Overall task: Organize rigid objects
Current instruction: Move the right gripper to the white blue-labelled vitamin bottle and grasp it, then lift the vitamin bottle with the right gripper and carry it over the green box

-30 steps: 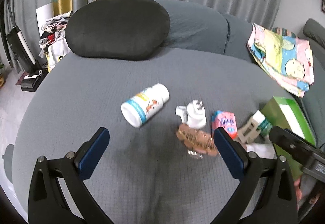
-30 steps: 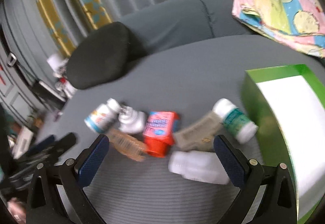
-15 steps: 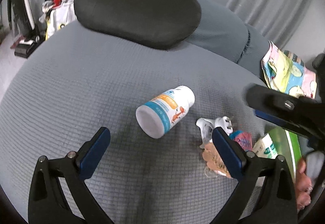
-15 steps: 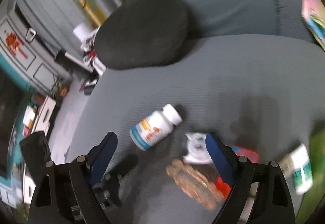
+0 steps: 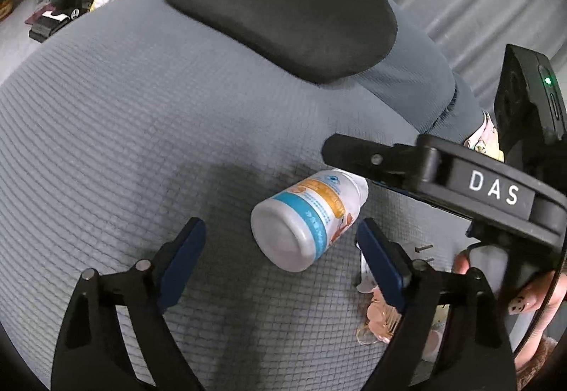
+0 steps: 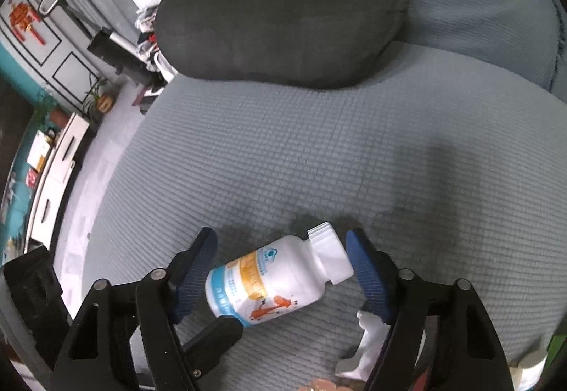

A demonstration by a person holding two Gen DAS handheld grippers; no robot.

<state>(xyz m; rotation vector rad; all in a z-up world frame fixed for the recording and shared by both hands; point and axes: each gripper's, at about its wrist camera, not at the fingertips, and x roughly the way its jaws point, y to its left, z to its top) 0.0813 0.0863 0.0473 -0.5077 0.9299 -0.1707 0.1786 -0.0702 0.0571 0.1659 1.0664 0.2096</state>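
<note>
The white pill bottle [image 6: 274, 281] lay on its side on the grey cushion [image 6: 283, 160], cap pointing away toward the dark pillow [image 6: 283, 8], which sat well beyond it at the cushion's back edge. Lying flat, it offered its round body to a sideways pinch, which is probably why both tools came at it low.

The right gripper [image 6: 281, 272] stood spread wide, one blue pad by the bottle's base and the other beside its cap, neither clearly touching. The left gripper [image 5: 280, 251] was likewise agape, its pads flanking the bottle's base [image 5: 283, 235] with clear gaps. Judging from this, the right one was about to close on the bottle, though across its length, an awkward hold.

Counted: one bottle, one pillow, two grippers. Near the bottle on its right lay one white plastic piece [image 6: 365, 348] and one peach-coloured item [image 5: 379, 316], both partly hidden, so I could not tell what they were.
</note>
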